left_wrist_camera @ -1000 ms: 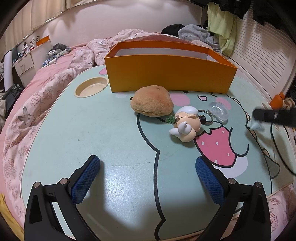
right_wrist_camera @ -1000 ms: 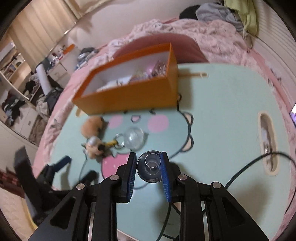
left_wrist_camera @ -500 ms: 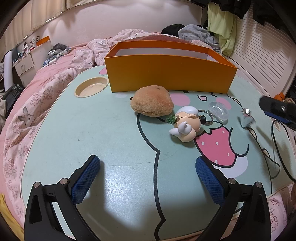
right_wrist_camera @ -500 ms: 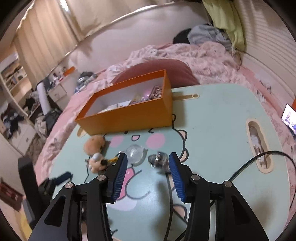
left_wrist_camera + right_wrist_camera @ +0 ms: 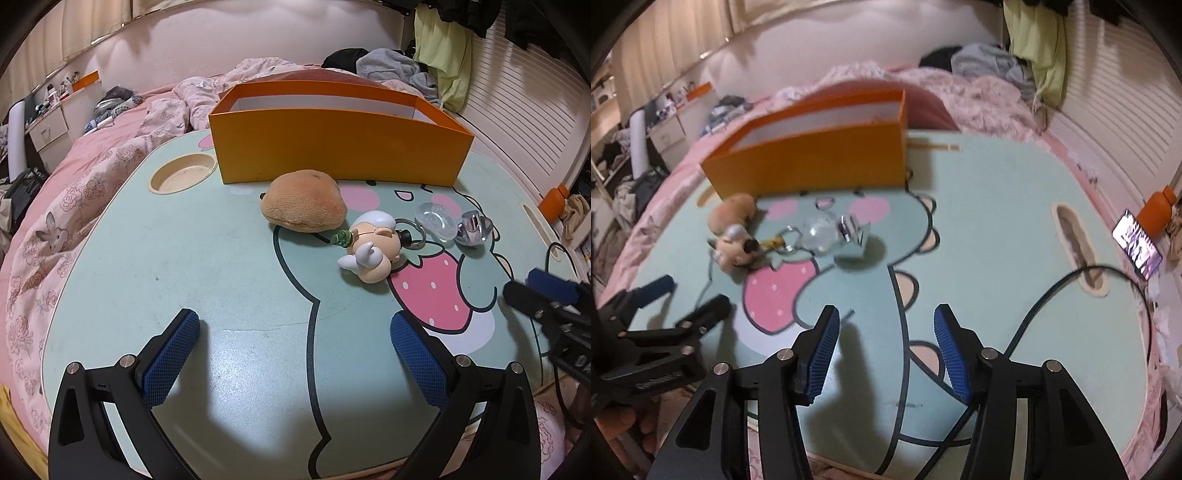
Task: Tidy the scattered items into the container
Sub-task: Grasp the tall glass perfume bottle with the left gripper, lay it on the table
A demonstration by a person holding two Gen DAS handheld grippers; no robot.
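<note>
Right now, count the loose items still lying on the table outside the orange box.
4, all in front of the orange box: brown plush, figurine keychain, clear dome and shiny metal piece. The box wall may hide others.

Both the left gripper (image 5: 294,341) and the right gripper (image 5: 884,341) are matte black frames with triangular cut-outs, silver round screws at the joints, and jaws faced with blue textured rubber pads.

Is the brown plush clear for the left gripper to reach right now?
Probably yes. The left gripper is open, with bare tabletop ahead up to the brown plush; only the doll keychain lies close on its right.
</note>
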